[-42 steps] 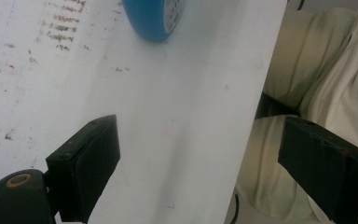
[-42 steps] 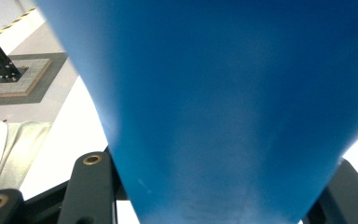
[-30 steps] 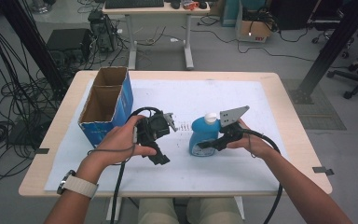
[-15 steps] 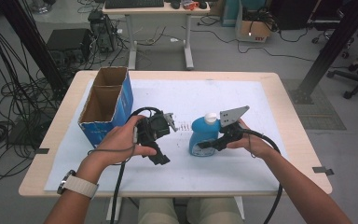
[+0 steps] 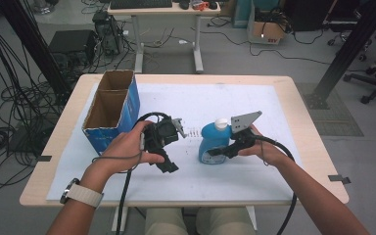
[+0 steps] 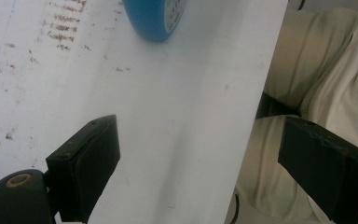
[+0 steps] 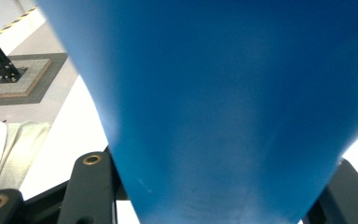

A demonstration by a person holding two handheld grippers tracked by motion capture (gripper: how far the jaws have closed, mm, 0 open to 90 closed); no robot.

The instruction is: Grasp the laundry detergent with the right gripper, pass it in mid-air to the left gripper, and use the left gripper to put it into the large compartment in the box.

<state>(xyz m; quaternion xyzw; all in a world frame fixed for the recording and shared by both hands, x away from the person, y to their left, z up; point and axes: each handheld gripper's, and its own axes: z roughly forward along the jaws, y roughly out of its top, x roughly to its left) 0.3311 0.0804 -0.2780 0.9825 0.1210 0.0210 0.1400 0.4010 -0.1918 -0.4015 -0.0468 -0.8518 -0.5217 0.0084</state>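
A blue bottle (image 5: 213,144) with a white cap stands upright on the white mat (image 5: 254,171), right of centre. My right gripper (image 5: 223,148) comes in from the right and is shut on the bottle's lower body. In the right gripper view the blue bottle (image 7: 223,93) sits between the two jaws. My left gripper (image 5: 167,157) is held left of the bottle, apart from it, tilted down toward the near edge. Its jaws stand wide open in the left gripper view (image 6: 205,172) with nothing between them. The bottle's base (image 6: 154,18) shows at the top of that view.
An open blue cardboard box (image 5: 110,110) with two compartments stands at the left of the table. The table's near edge (image 6: 256,116) runs close by the left gripper, with the person's lap beyond it. Cables trail from both grippers.
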